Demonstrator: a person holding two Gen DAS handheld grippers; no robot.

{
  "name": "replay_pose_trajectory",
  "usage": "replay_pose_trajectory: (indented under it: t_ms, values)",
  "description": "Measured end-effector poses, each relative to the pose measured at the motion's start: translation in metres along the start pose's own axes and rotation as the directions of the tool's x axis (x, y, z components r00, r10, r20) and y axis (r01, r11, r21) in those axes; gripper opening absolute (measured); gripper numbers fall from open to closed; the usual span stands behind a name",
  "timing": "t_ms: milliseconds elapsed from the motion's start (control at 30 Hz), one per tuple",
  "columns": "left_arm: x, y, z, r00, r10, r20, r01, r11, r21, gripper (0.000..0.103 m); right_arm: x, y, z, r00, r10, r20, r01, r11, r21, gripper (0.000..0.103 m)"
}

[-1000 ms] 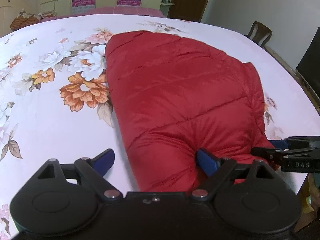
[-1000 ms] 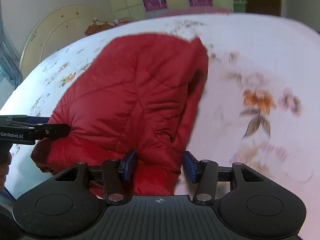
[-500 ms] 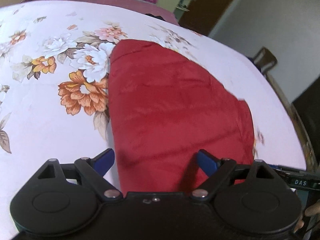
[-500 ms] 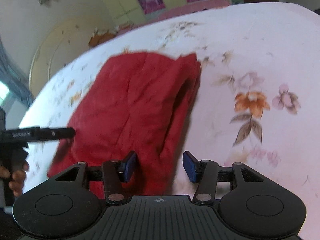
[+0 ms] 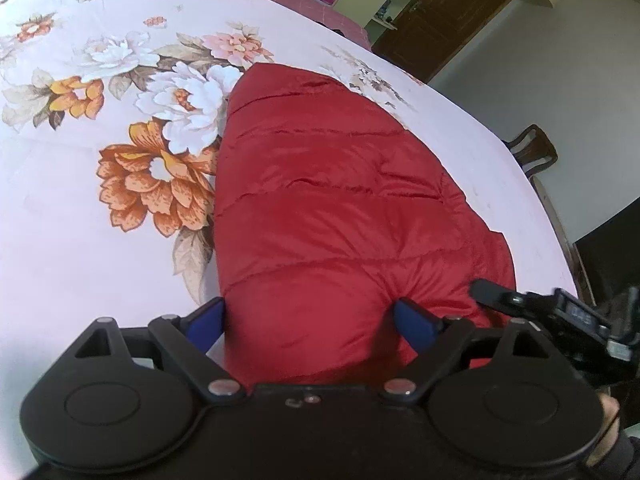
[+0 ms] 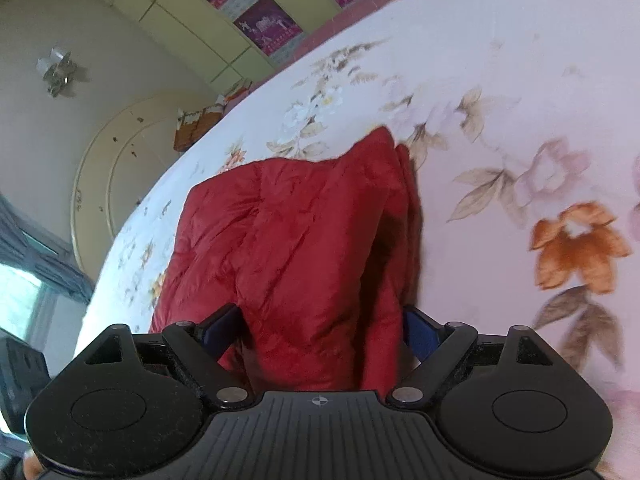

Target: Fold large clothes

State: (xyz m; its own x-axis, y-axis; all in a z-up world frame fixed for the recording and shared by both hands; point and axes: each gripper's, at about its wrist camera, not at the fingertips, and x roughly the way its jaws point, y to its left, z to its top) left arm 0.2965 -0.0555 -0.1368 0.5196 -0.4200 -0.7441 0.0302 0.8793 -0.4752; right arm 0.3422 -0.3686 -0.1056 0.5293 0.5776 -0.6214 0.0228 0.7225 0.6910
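Note:
A red quilted puffer jacket (image 5: 336, 216) lies folded into a long bundle on a floral bed sheet (image 5: 80, 208); it also shows in the right wrist view (image 6: 304, 248). My left gripper (image 5: 312, 324) is open, its blue-padded fingers standing either side of the jacket's near end. My right gripper (image 6: 324, 330) is open too, its fingers straddling the near right edge of the jacket. The right gripper's black finger (image 5: 504, 298) shows in the left wrist view at the jacket's right corner.
The pink floral sheet (image 6: 520, 120) covers a wide bed. A dark wooden chair (image 5: 532, 152) stands past the right edge. A brown door (image 5: 444, 12), yellow cabinets with purple posters (image 6: 264, 24) and a cream headboard (image 6: 116, 184) are behind.
Both grippers have dropped closer to the jacket's near end and tilted. The right gripper's jaws have spread wider around the jacket edge. The jacket lies as before.

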Motion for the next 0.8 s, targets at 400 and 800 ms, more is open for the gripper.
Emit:
replay_pose_trajectory:
  t_ms: [400, 800]
  values:
    - [-0.011, -0.017, -0.005, 0.997, 0.035, 0.065, -0.04, 0.997, 0.07, 0.071, -0.002, 0.001, -0.007, 0.997, 0.074, -0.032, -0.073, 0.997, 0.028, 0.041]
    - [-0.073, -0.006, 0.018, 0.98, 0.077, 0.182, -0.095, 0.991, 0.09, 0.061, 0.005, 0.07, -0.005, 0.984, 0.176, -0.005, -0.177, 0.984, -0.033, 0.034]
